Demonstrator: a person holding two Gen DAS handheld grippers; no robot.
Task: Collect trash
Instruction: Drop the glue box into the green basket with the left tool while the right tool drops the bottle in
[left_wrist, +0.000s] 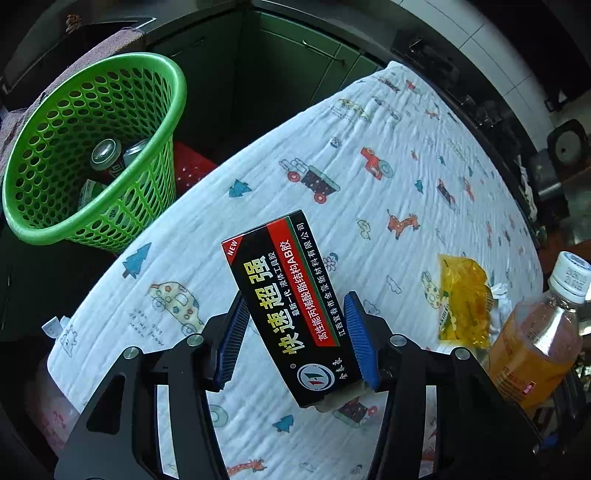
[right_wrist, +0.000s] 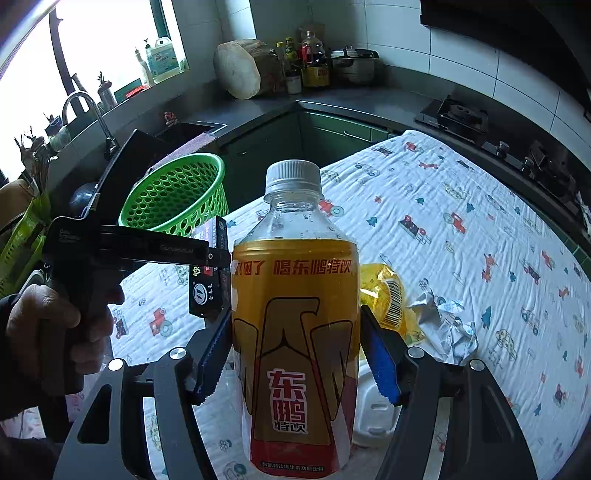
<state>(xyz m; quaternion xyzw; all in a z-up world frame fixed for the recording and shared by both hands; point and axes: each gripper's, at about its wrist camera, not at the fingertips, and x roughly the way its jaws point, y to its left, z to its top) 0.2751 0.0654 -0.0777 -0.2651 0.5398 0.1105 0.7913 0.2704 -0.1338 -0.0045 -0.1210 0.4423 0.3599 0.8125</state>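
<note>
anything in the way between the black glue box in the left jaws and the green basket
Nothing visible. The black cardboard glue box sits lifted in the left gripper, and only bare printed white cloth lies between it and the green perforated plastic basket, whose mouth is open.

Left claw (left_wrist: 295, 343) and right claw (right_wrist: 297, 354) both clamped.

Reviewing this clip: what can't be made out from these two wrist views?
- Green perforated plastic basket: left wrist view shows two can tops inside; its wall hides everything lower.
- Orange drink bottle with white cap: its base is cut off by the right wrist view's bottom edge.
- Yellow plastic wrapper: partly hidden behind the bottle there.
- Black glue box: its lower end sits behind the left gripper's blue pads.
</note>
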